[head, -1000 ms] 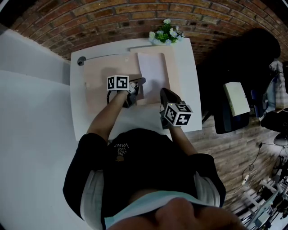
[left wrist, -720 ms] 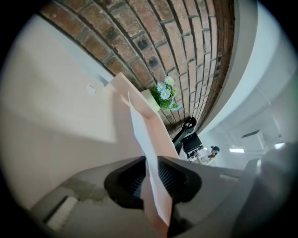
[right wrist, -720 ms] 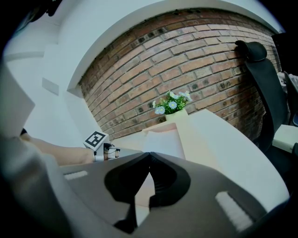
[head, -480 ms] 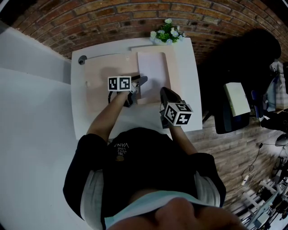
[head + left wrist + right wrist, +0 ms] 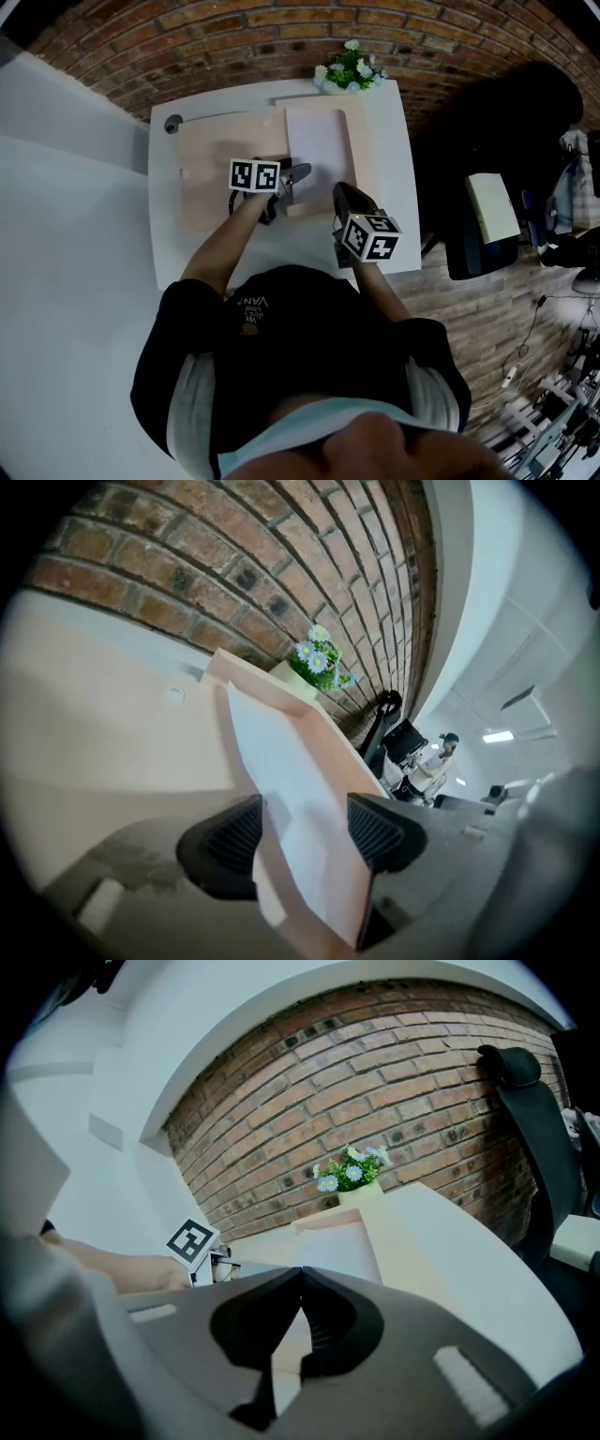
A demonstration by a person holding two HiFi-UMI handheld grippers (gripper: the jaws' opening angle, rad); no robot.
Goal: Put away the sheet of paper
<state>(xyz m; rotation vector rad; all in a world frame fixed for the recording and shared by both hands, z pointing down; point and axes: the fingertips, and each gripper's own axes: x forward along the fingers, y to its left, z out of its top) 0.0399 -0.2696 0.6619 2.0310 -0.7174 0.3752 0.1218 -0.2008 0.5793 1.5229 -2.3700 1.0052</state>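
We are noting the nearer left hand-held gripper, its jaws just opened and released astride the sheet of paper lying lengthwise ahead on the folder; the right hand-held gripper is hanging clenched and empty.

We see the sheet of paper as white, smooth and matt. The pink folder that bears it looks like thin card, also matt. The table has a plain, smooth white top. The wall behind is rough red brick with paler joints. The right gripper has a grey matt shell, plastic as it looks, and its pads are black and finely ribbed. The floor looks like wood planks.
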